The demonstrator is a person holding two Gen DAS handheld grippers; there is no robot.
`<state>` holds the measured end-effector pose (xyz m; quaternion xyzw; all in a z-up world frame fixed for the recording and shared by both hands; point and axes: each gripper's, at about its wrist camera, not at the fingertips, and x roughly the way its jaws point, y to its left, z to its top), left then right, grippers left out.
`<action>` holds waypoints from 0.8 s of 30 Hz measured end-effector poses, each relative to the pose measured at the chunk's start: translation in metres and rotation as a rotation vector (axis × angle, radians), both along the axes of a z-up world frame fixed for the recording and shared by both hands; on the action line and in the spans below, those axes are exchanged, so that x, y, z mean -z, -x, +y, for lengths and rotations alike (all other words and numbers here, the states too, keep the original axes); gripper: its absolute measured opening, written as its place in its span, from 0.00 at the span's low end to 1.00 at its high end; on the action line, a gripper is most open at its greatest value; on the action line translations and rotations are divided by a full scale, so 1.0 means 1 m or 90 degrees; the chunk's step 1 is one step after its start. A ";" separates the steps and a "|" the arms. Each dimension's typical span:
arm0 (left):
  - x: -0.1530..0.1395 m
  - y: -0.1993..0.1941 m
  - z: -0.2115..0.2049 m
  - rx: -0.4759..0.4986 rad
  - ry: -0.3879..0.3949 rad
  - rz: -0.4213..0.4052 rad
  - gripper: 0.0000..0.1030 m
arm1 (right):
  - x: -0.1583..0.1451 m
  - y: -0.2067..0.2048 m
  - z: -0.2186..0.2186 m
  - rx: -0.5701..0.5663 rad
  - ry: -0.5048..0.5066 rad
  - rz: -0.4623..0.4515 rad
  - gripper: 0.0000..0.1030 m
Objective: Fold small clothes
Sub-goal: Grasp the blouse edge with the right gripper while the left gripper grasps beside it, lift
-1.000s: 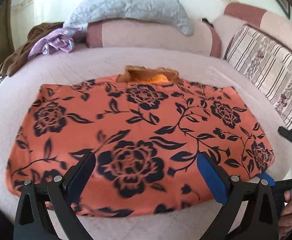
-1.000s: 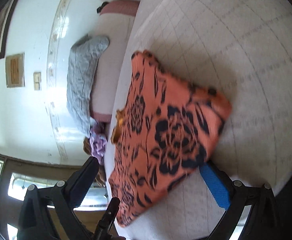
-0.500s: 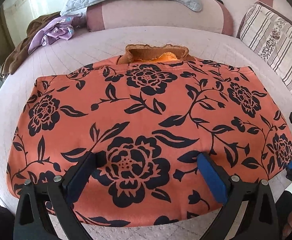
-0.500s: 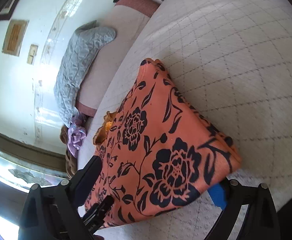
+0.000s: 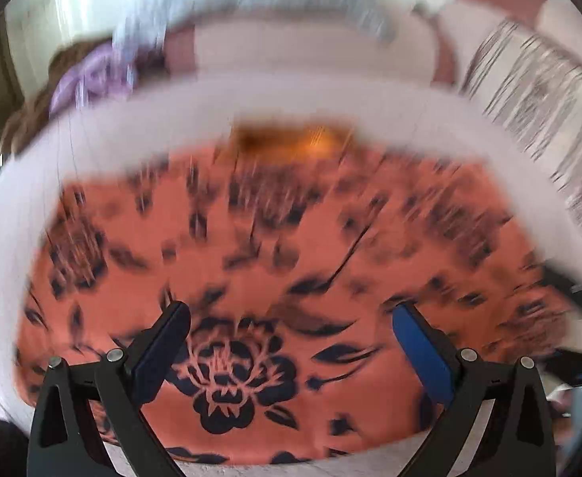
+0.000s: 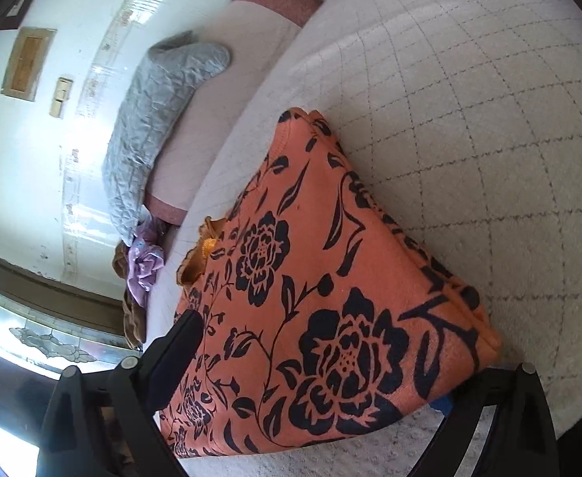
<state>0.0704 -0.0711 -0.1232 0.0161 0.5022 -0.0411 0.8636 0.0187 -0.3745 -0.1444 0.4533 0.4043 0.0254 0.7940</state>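
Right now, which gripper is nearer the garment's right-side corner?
Right. The right gripper straddles that corner of the orange floral garment, jaws open. The left gripper hovers open over the garment's near-middle, away from it.

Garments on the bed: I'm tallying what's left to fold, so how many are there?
3, maybe more hidden: the orange floral garment spread before both grippers, plus a purple garment and a brown one bunched at the bed's edge beneath the grey quilt.

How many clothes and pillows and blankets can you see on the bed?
Orange floral garment: 1
Purple garment: 1
Brown garment: 1
Grey quilted blanket: 1
Pink bolster pillows: 2
Striped cushion: 1
Total: 7
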 end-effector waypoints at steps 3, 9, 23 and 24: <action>0.008 0.000 -0.003 0.023 -0.013 -0.025 1.00 | -0.001 -0.003 0.001 -0.012 0.007 0.012 0.95; 0.009 -0.004 -0.001 0.022 0.003 -0.013 1.00 | -0.004 -0.008 0.006 -0.018 0.059 0.042 0.73; -0.018 0.044 0.019 -0.006 0.017 -0.111 1.00 | 0.005 0.000 -0.010 0.006 0.028 0.055 0.59; -0.003 0.041 0.019 0.003 -0.006 -0.079 1.00 | 0.004 -0.001 -0.010 0.004 0.029 0.055 0.59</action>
